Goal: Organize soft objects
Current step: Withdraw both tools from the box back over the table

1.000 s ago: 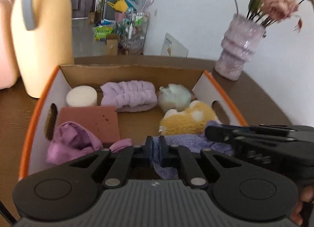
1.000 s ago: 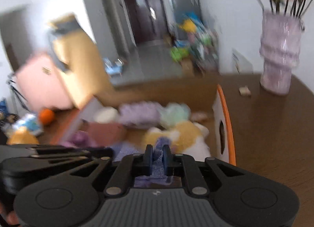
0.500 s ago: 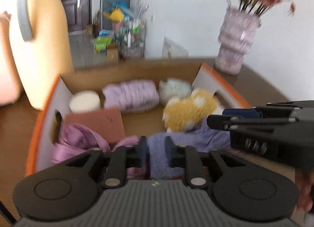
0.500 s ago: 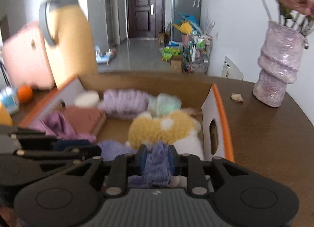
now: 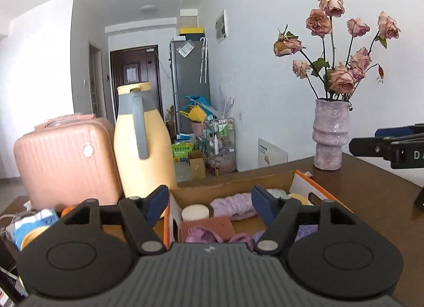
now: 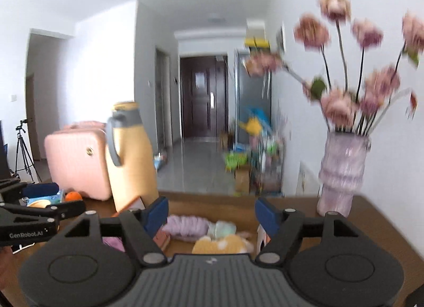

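An orange-edged cardboard box (image 5: 233, 183) sits on the brown table and holds soft things: a lilac fluffy headband (image 5: 233, 205), a white round sponge (image 5: 194, 212), a reddish foam block (image 5: 206, 227), a purple cloth (image 5: 201, 235), a blue-purple knitted cloth (image 5: 306, 230) and a yellow plush (image 6: 220, 244). My left gripper (image 5: 210, 205) is open and empty, raised behind the box. My right gripper (image 6: 212, 214) is open and empty, also raised above the box's near side. Each gripper shows at the edge of the other's view.
A tall yellow jug (image 5: 144, 142) and a pink suitcase (image 5: 66, 158) stand left of the box. A lilac vase of dried roses (image 5: 331, 134) stands at the table's back right. Small packets (image 5: 31, 224) and an orange (image 6: 73, 196) lie at the left.
Both grippers opened and let go of the blue-purple knitted cloth, which now lies in the box. Both lifted and pulled back, so the views tilt up toward the room.
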### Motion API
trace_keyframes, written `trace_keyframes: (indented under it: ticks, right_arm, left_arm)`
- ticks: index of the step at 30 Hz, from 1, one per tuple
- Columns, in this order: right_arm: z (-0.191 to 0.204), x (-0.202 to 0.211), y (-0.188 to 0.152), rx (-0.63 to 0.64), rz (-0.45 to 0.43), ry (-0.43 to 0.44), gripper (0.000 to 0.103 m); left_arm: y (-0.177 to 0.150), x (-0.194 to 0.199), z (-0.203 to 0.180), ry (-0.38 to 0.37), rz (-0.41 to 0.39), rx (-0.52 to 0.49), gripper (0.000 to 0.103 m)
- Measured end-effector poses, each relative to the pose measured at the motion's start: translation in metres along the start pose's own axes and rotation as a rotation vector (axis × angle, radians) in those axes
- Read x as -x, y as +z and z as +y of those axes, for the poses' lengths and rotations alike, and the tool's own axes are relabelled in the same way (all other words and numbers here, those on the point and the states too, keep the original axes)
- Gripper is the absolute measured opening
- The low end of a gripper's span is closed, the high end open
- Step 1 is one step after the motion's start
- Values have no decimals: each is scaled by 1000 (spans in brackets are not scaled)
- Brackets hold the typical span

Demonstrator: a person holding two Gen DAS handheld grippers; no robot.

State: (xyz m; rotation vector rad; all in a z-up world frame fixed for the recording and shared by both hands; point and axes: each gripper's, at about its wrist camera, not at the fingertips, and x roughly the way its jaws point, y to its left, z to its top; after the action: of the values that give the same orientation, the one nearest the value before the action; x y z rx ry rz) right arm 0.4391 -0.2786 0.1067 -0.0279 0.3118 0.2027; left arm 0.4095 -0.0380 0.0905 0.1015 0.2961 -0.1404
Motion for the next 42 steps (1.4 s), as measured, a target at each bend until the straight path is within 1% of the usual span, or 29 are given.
trace_keyframes:
  ticks: [1, 6, 8, 11, 12, 14, 18, 21, 23, 25, 26, 29, 32, 35, 38, 42]
  right_arm:
    - [3, 8, -1, 16, -21, 1, 74]
    - [14, 32, 1, 20, -37, 15, 75]
    - [16, 42, 1, 15, -47, 16, 75]
    - [16, 52, -8, 0, -51, 17, 76]
    - [16, 58, -14, -7, -50, 20, 78]
    - [19, 74, -30, -20, -36, 37, 78]
    - [26, 115, -71, -28, -22, 72, 81]
    - [32, 152, -109, -17, -25, 86, 84]
    - [36, 175, -140, -26, -12, 93, 84]
    - [38, 190, -164, -32, 23, 84, 84]
    - [37, 194, -174, -45, 46, 76, 84]
    - [36, 197, -195, -58, 111, 65, 84]
    - [35, 194, -200, -60, 129, 34, 84]
    - [33, 193, -200, -88, 125, 52, 84]
    - [32, 186, -199, -83, 136, 46, 84]
    - [26, 172, -197, -111, 151, 51, 82]
  left_arm:
    - [0, 4, 0, 3, -1, 6, 71]
    - [3, 27, 0, 5, -17, 21, 73]
    - [1, 37, -2, 12, -22, 27, 73]
    - [-13, 60, 0, 38, -25, 33, 74]
    - [-20, 70, 0, 40, -32, 58, 76]
    - [-37, 91, 0, 43, -28, 92, 76]
    - [-88, 137, -6, 67, -19, 103, 79]
    - [-129, 163, -8, 90, 43, 109, 79]
    - [-150, 177, -8, 85, 98, 143, 79]
    - [-161, 181, -11, 56, 154, 158, 79]
    - [-162, 180, -12, 53, 162, 153, 79]
    - [-161, 177, -18, 77, 144, 124, 79]
    - [-155, 170, -24, 54, 140, 126, 79]
    - [-153, 162, -30, 40, 151, 117, 79]
    - [-153, 154, -33, 24, 165, 123, 79]
    - [-148, 137, -38, -3, 176, 128, 79]
